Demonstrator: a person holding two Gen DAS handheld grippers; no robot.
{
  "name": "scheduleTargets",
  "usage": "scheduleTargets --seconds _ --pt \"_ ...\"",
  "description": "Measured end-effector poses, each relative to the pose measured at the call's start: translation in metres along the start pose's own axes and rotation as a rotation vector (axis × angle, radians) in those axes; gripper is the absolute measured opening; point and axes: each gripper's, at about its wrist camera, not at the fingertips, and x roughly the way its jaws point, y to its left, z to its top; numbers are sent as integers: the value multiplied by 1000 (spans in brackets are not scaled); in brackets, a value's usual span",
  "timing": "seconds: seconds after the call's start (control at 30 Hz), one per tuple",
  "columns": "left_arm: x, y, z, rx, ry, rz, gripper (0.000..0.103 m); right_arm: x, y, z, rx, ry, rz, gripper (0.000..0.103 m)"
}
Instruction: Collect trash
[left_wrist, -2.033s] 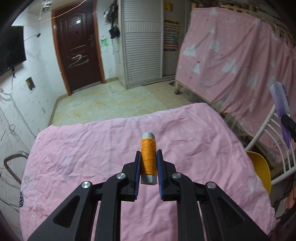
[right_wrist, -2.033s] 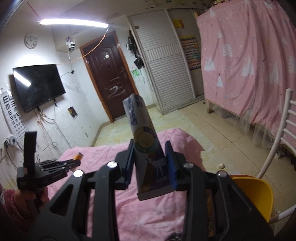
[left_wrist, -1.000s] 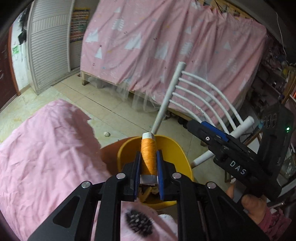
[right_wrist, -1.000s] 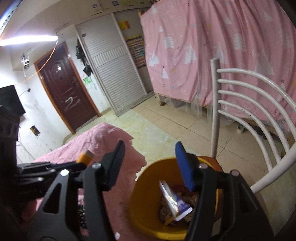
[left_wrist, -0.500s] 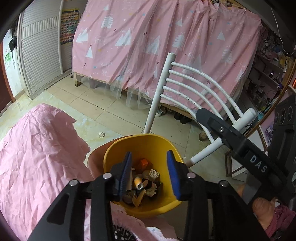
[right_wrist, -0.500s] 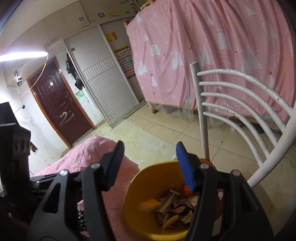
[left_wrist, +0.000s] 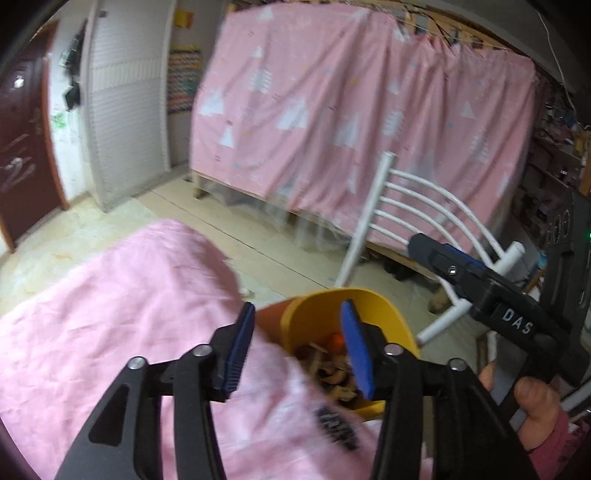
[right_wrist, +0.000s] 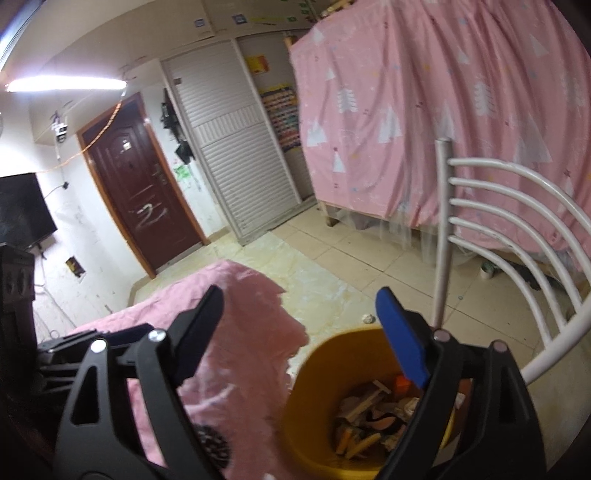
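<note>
Both claws hang empty over the yellow bin (right_wrist: 317, 398), left claw (left_wrist: 297, 347) and right claw (right_wrist: 299, 332) opening wider; the drop looks done, so next comes finding more trash on the pink-covered counter (left_wrist: 110, 314)

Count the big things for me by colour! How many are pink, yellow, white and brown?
Pink: 2, the cloth and the curtain
Yellow: 1, the bin
White: 1, the chair
Brown: 1, the door
Total: 5
</note>
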Motion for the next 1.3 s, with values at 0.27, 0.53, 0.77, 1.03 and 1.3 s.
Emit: scheduleTargets --seconds 0.27,0.53,0.77,1.03,1.3 --pt "-52 56 -8 -77 -94 252 72 14 65 -3 -104 24 85 92" --pt "-91 100 -22 -145 -165 446 79 26 129 -14 -194 58 178 97" --pt "-119 134 -39 -218 -199 573 80 34 180 -22 -271 83 259 97" --pt "-151 169 -57 -303 -220 655 80 38 220 -31 -325 92 322 97" --pt "-171 189 -68 -344 -231 696 80 38 244 -34 -358 94 360 97"
